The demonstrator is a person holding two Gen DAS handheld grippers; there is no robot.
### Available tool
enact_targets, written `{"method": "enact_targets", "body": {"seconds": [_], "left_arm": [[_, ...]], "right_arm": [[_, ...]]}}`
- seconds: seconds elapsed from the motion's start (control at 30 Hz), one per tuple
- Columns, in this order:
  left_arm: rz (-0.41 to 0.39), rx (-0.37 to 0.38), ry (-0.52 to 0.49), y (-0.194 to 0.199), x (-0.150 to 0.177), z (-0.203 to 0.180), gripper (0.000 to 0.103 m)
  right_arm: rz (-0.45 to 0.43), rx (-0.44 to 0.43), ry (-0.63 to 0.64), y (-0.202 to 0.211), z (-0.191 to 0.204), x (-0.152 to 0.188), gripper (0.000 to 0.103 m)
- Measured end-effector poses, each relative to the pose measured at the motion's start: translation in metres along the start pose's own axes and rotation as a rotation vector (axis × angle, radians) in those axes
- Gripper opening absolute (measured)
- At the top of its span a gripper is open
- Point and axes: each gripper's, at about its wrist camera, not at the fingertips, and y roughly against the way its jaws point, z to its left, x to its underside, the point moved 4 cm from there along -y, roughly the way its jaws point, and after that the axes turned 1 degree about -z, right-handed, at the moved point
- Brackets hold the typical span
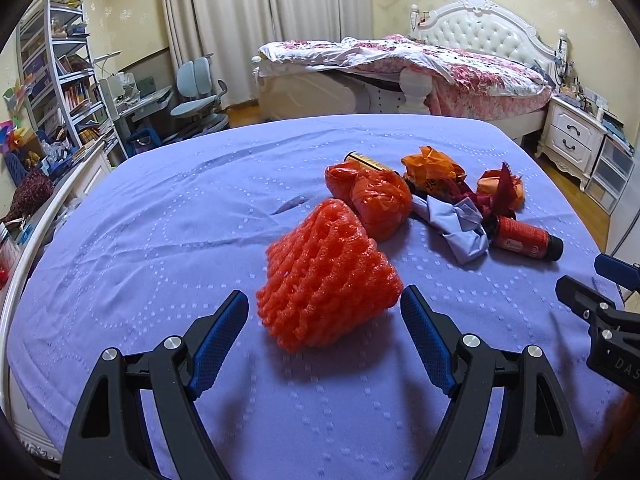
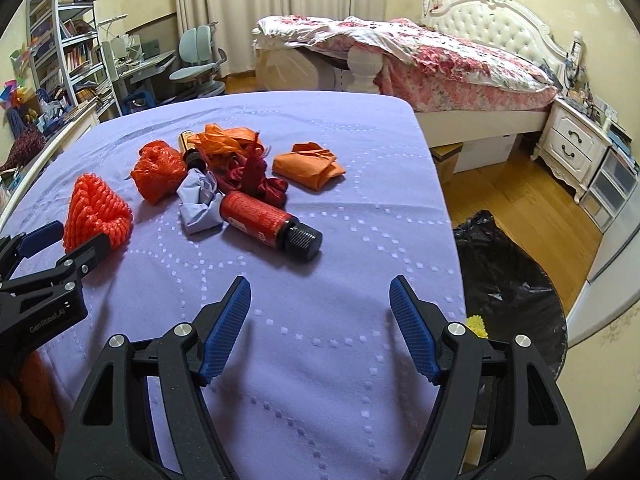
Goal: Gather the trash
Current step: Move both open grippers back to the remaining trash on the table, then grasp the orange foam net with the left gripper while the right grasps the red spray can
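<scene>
Purple quilted cloth point(image 1: 160, 220) covers the work surface in a bedroom; a bed with a white headboard point(image 1: 480, 28) is seen behind it. Trash is clustered on the cloth: a red foam net point(image 1: 328, 280), a red plastic bag point(image 1: 372, 196), crumpled lilac paper point(image 1: 460, 224), orange wrappers point(image 2: 308, 164) and a red bottle with a black cap point(image 2: 268, 220) lying on its side. The left gripper point(image 1: 324, 308) is held with jaws apart, the foam net just ahead between the fingertips, untouched. The right gripper point(image 2: 320, 300) is spread wide over bare cloth, nothing between its jaws. A black trash bag point(image 2: 504, 272) is noted on the floor beside the surface.
</scene>
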Motion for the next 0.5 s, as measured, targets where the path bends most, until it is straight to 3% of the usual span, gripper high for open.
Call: {"method": "enact_targets", "body": {"seconds": [0.23,0.3,0.5], "left_arm": [[0.036,0.072,0.002,-0.013,-0.004,0.005,0.078],[0.046,0.087,0.003,-0.016,-0.004,0.005,0.069],[0.076,0.127,0.028,-0.021,-0.002,0.011,0.062]], "right_arm": [[0.002,-0.015,0.023,-0.009,0.011,-0.011,0.075],[0.002,-0.016,0.026,-0.012,0.013,-0.014,0.075],[0.003,-0.017,0.040,-0.022,0.020,-0.027,0.075]]}}
